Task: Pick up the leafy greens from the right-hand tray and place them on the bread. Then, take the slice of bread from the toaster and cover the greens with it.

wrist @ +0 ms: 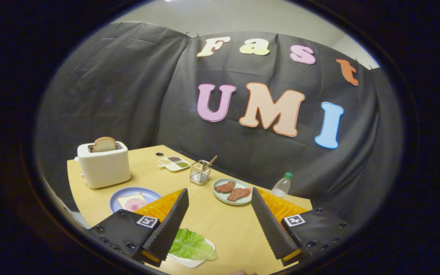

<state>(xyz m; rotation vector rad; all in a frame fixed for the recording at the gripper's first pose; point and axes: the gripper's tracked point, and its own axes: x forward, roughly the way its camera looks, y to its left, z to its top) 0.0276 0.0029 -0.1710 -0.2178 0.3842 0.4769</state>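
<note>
My gripper is open and holds nothing, raised above the wooden table. A green lettuce leaf lies on a small white tray close below, just inside my left finger. Beyond the left finger a blue plate carries a bread slice with a pink ham round on it. Farther back on the left stands a white toaster with a slice of bread sticking up from its slot.
A pale green plate with cooked meat pieces lies ahead between the fingers. Behind it stand a wire utensil holder, a divided condiment dish and a small bottle with a green cap. Black cloth walls the table's far sides.
</note>
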